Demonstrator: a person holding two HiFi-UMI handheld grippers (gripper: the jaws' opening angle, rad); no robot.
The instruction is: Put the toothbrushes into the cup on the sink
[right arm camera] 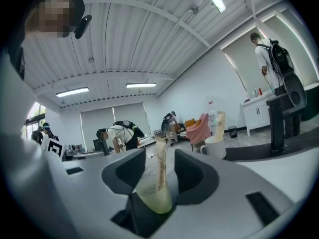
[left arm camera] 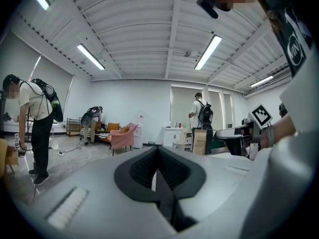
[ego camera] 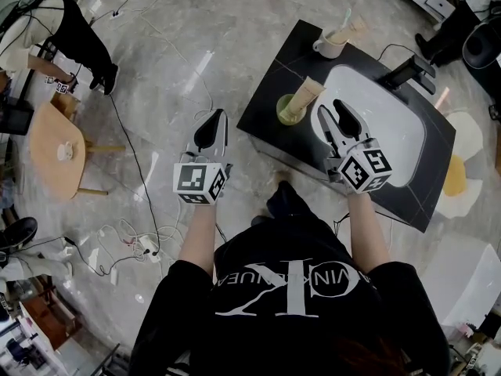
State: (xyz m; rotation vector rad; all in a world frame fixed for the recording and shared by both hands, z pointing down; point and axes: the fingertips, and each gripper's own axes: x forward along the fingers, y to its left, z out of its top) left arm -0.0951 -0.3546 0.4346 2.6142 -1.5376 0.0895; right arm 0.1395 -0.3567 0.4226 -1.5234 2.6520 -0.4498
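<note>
A yellow-green cup [ego camera: 290, 110] stands on the black sink counter [ego camera: 270, 92], left of the white basin [ego camera: 399, 124]. A beige toothbrush [ego camera: 308, 92] leans out of it. At the far corner a white mug [ego camera: 329, 47] holds another toothbrush [ego camera: 349, 28]. My right gripper [ego camera: 338, 122] hovers open over the basin, just right of the cup. In the right gripper view the cup [right arm camera: 154, 199] and its toothbrush [right arm camera: 160, 151] show beyond the empty open jaws of that gripper [right arm camera: 160, 168]. My left gripper [ego camera: 209, 130] is shut and empty over the floor, left of the counter, its jaws [left arm camera: 158, 171] closed.
A black faucet [ego camera: 407, 70] rises at the basin's far side. Cables [ego camera: 141, 241] trail over the marble floor, and a small wooden table [ego camera: 55, 151] stands at left. Other people stand around the room. The right gripper [left arm camera: 239, 133] shows in the left gripper view.
</note>
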